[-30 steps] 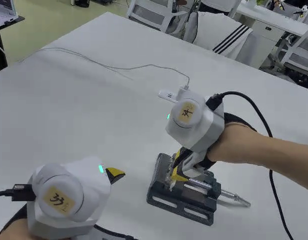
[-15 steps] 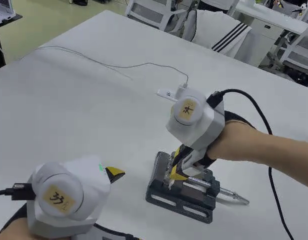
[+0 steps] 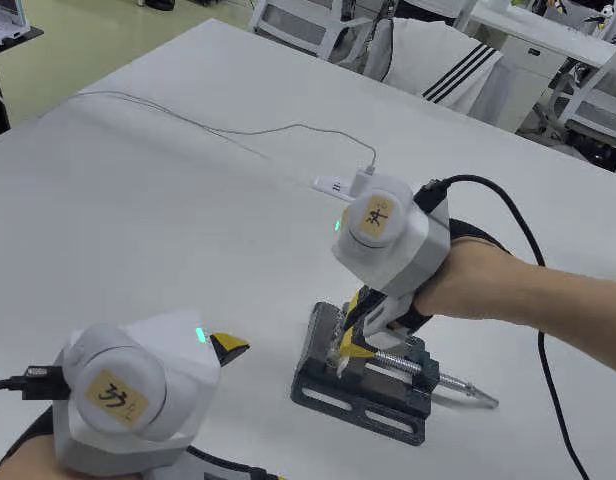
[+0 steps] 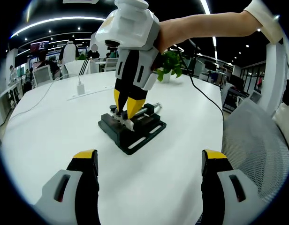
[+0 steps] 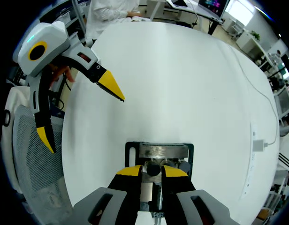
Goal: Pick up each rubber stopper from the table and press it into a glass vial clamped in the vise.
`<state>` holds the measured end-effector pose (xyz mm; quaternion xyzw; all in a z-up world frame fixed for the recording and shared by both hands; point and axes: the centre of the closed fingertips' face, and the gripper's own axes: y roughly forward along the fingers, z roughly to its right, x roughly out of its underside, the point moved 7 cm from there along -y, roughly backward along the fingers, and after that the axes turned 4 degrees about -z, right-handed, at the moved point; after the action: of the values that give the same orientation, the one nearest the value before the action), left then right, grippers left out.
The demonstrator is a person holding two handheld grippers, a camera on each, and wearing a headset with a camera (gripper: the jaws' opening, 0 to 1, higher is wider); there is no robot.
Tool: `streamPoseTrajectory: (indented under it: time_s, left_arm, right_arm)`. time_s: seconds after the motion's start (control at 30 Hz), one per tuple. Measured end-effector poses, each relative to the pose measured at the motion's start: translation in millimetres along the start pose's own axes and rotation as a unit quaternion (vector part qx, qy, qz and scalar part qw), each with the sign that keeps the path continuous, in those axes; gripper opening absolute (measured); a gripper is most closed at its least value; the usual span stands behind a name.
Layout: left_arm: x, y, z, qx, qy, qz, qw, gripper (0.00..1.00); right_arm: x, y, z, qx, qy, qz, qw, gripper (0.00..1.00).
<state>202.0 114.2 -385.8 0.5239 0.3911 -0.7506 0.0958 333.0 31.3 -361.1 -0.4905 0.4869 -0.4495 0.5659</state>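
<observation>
White tabletop (image 3: 138, 200) lies under both tools in the head view. The right gripper (image 3: 350, 345) points down onto the black vise (image 3: 388, 400), and its body hides what the tips hold. The left gripper (image 3: 228, 347) hangs low, well apart from the vise. The left gripper view shows its own jaws spread wide, and small dark-topped vials (image 4: 114, 111) standing in the vise. The right gripper view shows narrow jaws pinching a dark rubber stopper (image 5: 152, 169) over the vise.

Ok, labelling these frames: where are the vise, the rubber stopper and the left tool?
vise (image 3: 360, 408), head view, its dark base.
rubber stopper (image 5: 153, 168), right gripper view, its dark top.
left tool (image 4: 149, 155), left gripper view, midway between its tips.
</observation>
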Motion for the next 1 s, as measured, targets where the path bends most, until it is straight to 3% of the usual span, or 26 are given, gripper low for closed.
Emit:
streamPoseTrajectory:
  time_s: [0.23, 0.4, 0.53, 0.67, 1.0]
  left_arm:
    - [-0.8, 0.4, -0.8, -0.001, 0.001, 0.001, 1.0, 0.9]
    - [0.0, -0.4, -2.8, -0.003, 0.001, 0.0, 1.0, 0.9]
    - [0.0, -0.5, -3.8, -0.002, -0.001, -0.001, 1.0, 0.9]
    - [0.9, -0.2, -4.2, -0.002, -0.001, -0.003, 1.0, 0.9]
    - [4.9, -0.4, -5.7, -0.003, -0.007, -0.009, 0.9999, 0.9]
  right_arm:
    - [0.7, -12.8, 4.1, 0.003, 0.006, 0.017, 0.9998, 0.16]
    - [10.4, -20.4, 9.7, -0.021, 0.029, 0.036, 0.9987, 0.14]
    - [16.5, -19.0, 10.9, -0.033, 0.038, 0.043, 0.9978, 0.12]
    - [16.6, -15.7, 10.4, -0.054, 0.052, 0.066, 0.9949, 0.09]
    - [13.7, -7.1, 11.0, -0.071, 0.053, 0.07, 0.9936, 0.0]
